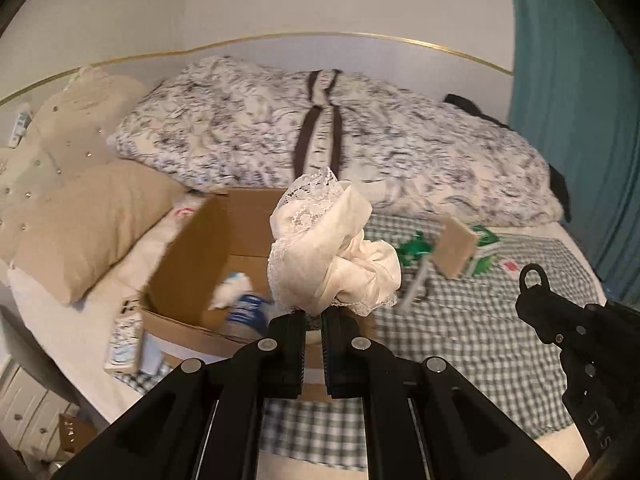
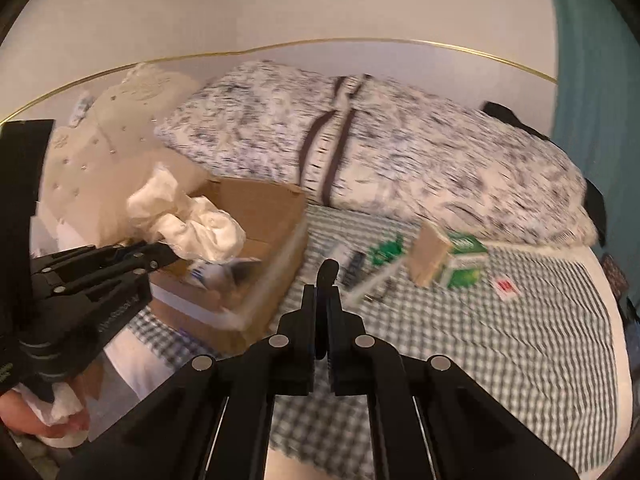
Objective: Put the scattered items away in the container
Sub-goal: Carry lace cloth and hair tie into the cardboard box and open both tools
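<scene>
Left gripper [image 1: 314, 320] clamps a lace-trimmed cloth [image 1: 332, 248], bunched above the cardboard box [image 1: 180, 280] at 9 o'clock on the bed. Soft, light, floppy — prob. best pinched at a thick fold. Right gripper [image 2: 322, 292] pinches a small dark loop [image 2: 329, 270].

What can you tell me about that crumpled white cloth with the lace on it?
The cloth is a cream-white fabric, soft and thin by its look, bunched into a loose wad, with a band of openwork lace along its edges. It hangs in the air, pinched at its lower end between the closed fingers of the left tool. It sits above the near side of the open cardboard box on the bed, touching nothing else. The right-hand view shows the same wad over the box.
</scene>
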{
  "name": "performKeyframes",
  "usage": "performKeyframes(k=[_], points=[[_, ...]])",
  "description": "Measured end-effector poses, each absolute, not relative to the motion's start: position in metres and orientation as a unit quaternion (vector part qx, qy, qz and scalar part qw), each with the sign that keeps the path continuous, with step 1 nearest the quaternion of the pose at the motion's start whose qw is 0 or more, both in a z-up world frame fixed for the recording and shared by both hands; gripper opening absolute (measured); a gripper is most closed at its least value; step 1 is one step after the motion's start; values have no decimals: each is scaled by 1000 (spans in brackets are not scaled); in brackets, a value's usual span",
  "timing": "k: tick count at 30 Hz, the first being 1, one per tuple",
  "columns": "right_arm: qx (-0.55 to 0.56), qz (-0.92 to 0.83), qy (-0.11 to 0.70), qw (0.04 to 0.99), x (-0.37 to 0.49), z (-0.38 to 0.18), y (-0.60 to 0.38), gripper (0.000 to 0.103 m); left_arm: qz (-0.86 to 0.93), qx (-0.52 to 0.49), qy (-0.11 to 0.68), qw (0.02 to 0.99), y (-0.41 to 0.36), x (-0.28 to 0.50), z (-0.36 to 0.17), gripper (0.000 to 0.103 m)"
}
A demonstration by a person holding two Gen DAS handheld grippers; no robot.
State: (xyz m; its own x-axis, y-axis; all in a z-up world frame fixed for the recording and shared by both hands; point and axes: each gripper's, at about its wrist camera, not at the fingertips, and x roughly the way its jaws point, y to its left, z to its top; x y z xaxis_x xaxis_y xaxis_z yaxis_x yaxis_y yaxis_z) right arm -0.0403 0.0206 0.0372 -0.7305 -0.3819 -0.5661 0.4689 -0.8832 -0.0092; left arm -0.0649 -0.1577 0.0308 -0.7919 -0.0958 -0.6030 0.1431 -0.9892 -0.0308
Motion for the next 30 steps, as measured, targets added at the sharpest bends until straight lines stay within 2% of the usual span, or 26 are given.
performKeyframes(k=[11,26,27,28,29,30], points=[[309,-898,101,298,-81,22,-71,4,-930,349,60,104,-226,-104,2,7],[358,-873,113,311,-142,-26,-115,4,-917,376,61,115,-245,-145,-36,9],[356,-874,113,312,-144,-27,-115,4,-918,375,53,121,-243,-147,-36,16],[348,-876,112,315,-144,-26,-115,4,-917,376,47,127,-242,-148,-36,31],[339,-877,114,319,-143,-25,-115,11,-915,376,43,139,-241,-149,-35,43],[331,-880,119,318,-141,-24,-114,19,-915,372,42,152,-241,-148,-34,65]])
